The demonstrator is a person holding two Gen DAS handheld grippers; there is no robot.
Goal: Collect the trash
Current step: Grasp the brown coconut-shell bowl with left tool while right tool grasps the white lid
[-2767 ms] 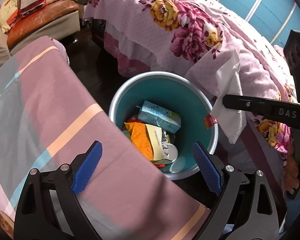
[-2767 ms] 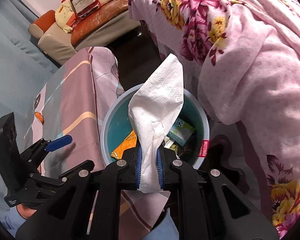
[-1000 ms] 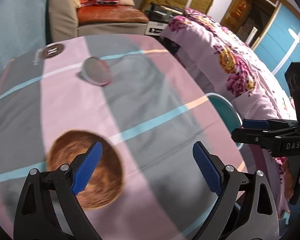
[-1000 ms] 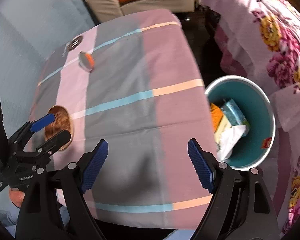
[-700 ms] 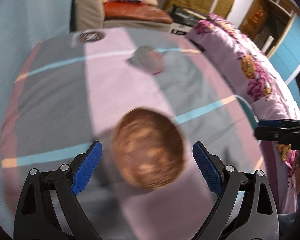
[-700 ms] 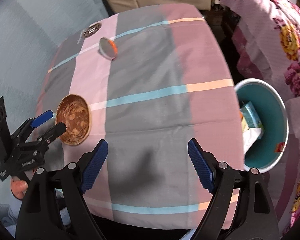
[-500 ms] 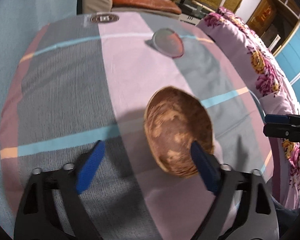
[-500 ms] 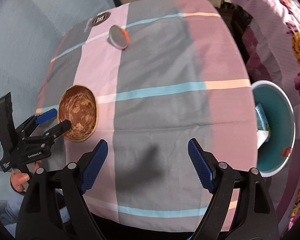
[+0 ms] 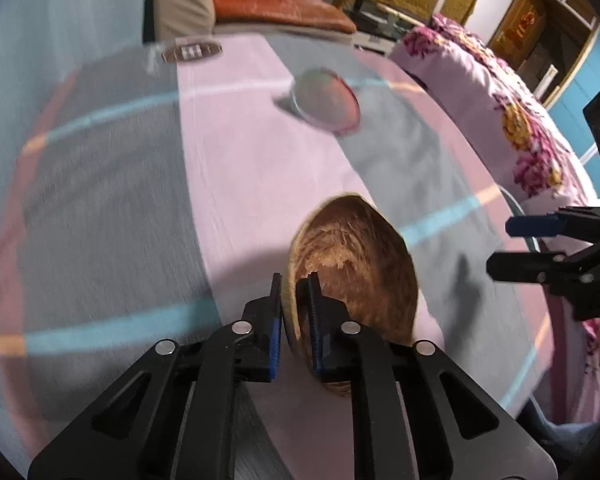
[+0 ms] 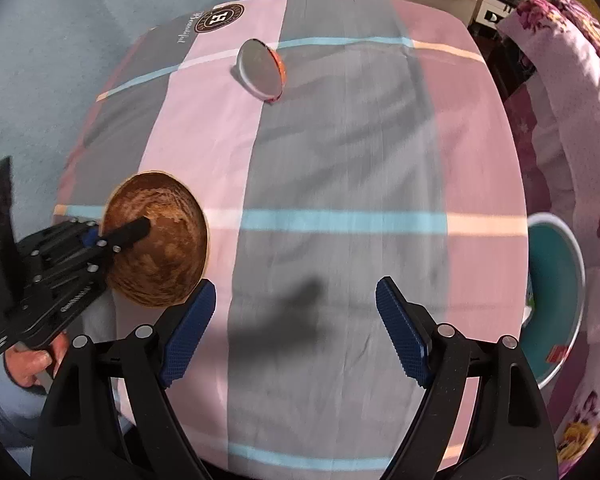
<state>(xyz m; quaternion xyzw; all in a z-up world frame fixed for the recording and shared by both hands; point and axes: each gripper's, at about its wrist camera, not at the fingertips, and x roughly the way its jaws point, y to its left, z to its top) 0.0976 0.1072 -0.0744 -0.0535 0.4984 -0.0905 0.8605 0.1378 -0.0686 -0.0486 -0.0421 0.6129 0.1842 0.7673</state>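
A brown coconut-shell bowl (image 9: 360, 256) sits on the striped tablecloth; it also shows in the right wrist view (image 10: 160, 240) at the left. My left gripper (image 9: 294, 284) is shut on the bowl's near rim, one finger inside and one outside. It shows from the side in the right wrist view (image 10: 134, 230). My right gripper (image 10: 296, 304) is open and empty above the cloth's front middle; it also shows at the right of the left wrist view (image 9: 512, 244). The teal trash bin (image 10: 560, 280) stands beside the table at the right, with trash inside.
A round tin lid with an orange rim (image 10: 262, 70) lies tilted on the far part of the cloth, also seen in the left wrist view (image 9: 326, 100). A floral-covered bed (image 10: 580, 92) runs along the right. A sofa (image 9: 260, 12) stands behind the table.
My right gripper dropped the white tissue into the bin and swung back over the table, open. My left gripper moved from the bin to the bowl and shut on its rim.
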